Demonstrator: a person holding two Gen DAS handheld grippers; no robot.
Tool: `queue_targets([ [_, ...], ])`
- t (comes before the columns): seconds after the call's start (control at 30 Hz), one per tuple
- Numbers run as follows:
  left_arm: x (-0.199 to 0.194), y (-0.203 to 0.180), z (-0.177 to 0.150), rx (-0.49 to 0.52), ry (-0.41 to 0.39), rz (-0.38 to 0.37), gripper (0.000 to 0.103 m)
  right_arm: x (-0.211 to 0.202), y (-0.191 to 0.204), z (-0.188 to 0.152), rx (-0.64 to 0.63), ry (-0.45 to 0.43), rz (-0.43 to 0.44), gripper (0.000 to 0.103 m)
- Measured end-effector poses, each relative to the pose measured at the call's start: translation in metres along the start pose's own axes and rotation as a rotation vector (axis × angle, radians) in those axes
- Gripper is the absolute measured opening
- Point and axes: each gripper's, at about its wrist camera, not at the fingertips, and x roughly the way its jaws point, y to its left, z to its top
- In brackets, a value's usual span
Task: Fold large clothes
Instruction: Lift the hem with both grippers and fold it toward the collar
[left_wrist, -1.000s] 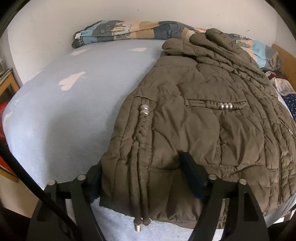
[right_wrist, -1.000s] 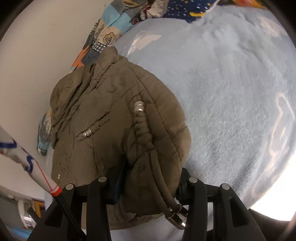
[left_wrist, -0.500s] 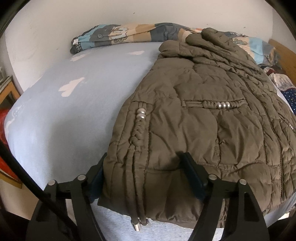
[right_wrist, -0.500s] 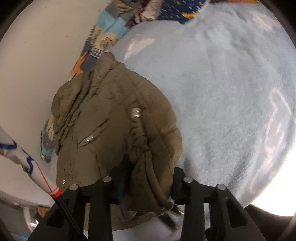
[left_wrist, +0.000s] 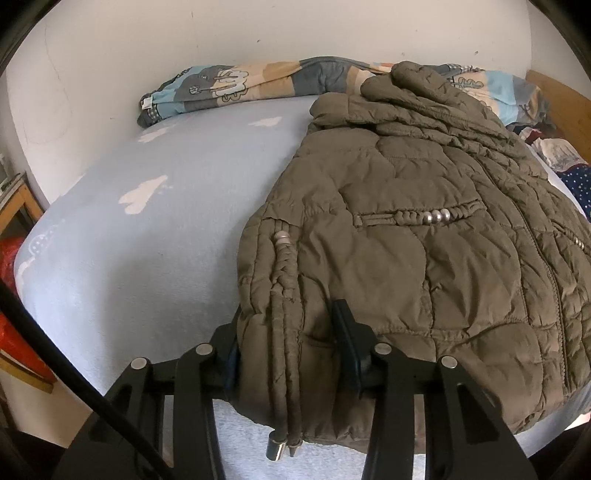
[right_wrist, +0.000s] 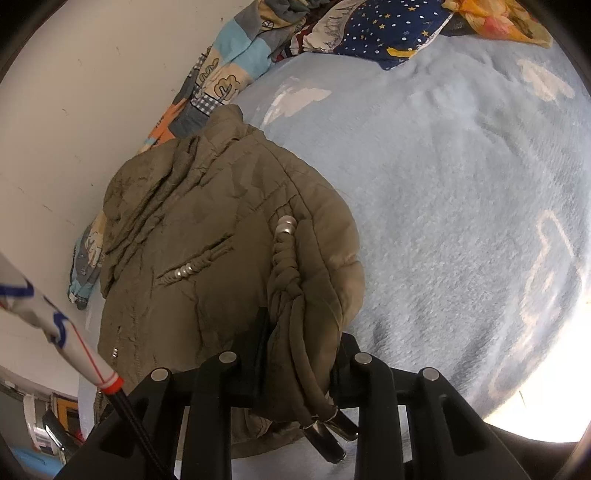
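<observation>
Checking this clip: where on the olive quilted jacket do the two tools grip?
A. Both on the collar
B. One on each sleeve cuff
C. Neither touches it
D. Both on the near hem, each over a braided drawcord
D: the left tool and the right tool each pinch the near hem of the jacket with a braided drawcord between the pads.

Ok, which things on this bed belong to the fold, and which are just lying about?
In the job:
- olive quilted jacket
- left gripper, right gripper, both clamped on its hem

Lying about:
- patchwork quilt
- starry navy fabric
- blue cloud blanket
</observation>
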Motion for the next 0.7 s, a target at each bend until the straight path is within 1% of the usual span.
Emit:
queue_targets([
  [0.13, -0.001, 0.001, 0.000, -0.003, -0.006, -0.005, 0.041, -0.001, 0.005, 0.000, -0.032, -0.016, -0.010, 0.028],
  [0.2, -0.003, 0.001, 0.001, -0.006, -0.014, -0.010, 0.036, -0.003, 0.010, 0.000, -0.062, -0.030, -0.023, 0.026],
  [0.4, -0.009, 0.003, 0.004, -0.015, -0.037, -0.020, 0.029, -0.013, 0.017, 0.000, -0.104, -0.079, -0.028, 0.023],
  [0.57, -0.013, 0.004, 0.006, -0.014, -0.056, -0.024, 0.027, -0.021, 0.020, -0.001, -0.129, -0.114, -0.027, 0.022],
  [0.7, -0.017, 0.004, 0.007, -0.011, -0.069, -0.025, 0.027, -0.025, 0.021, -0.002, -0.135, -0.122, -0.023, 0.022],
])
